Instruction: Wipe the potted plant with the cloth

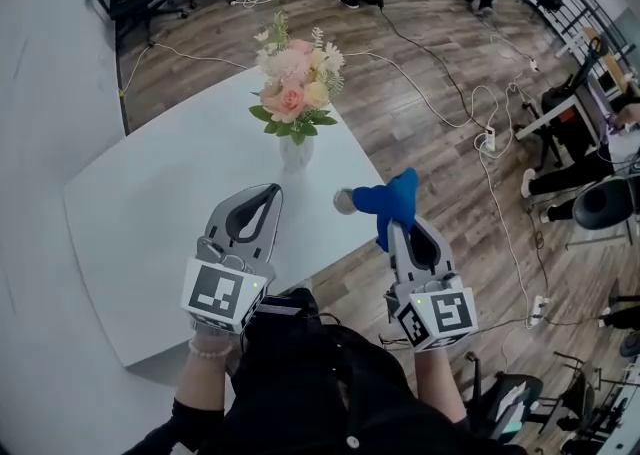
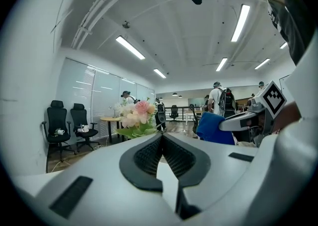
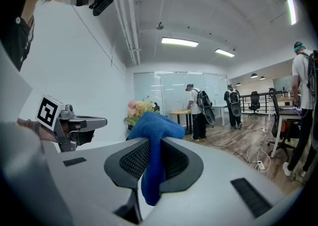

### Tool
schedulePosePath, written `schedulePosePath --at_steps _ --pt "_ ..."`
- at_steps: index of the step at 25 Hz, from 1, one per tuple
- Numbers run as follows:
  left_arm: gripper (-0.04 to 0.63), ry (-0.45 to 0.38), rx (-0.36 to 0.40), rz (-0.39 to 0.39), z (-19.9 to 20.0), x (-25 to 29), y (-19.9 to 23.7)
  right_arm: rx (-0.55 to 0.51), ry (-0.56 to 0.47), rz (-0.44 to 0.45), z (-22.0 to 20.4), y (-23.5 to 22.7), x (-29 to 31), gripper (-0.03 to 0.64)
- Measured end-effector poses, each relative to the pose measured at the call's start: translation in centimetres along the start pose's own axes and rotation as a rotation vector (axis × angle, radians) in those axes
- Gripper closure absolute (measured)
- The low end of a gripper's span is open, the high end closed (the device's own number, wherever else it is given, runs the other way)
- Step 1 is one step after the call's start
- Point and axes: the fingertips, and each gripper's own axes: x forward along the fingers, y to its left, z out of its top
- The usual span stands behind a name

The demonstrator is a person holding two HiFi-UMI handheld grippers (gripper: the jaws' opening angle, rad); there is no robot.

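Though not yet touching the blooms, listed thus. Hand-held white-and-grey two-jaw grippers, two: right gripper (image 1: 397, 227) clamped on blue towelling cloth (image 1: 388, 200), one, bunched above the jaws and held out toward the flowers, presumably ready for wiping; left gripper (image 1: 268, 193) closed on nothing, probably kept free to steady the pot. Potted plant (image 1: 293, 93), one: pink, peach and white blooms, white vase, upright toward far side of white table (image 1: 140, 223), one, apart from cloth.
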Motion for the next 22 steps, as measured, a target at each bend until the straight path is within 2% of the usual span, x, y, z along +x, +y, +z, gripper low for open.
schedulePosePath --at_steps 9,14,22 --pt "0.581 0.008 -0.019 0.051 -1.5 1.9 3.6 -0.008 0.051 0.033 -0.8 0.3 4.2 0.543" --pt "0.58 0.051 -0.057 0.058 -2.0 2.3 3.4 -0.011 0.058 0.047 -1.2 0.6 5.4 0.543" --pt "0.58 0.039 -0.067 0.063 -1.8 2.2 3.7 -0.019 0.067 0.075 -1.0 1.7 6.3 0.543"
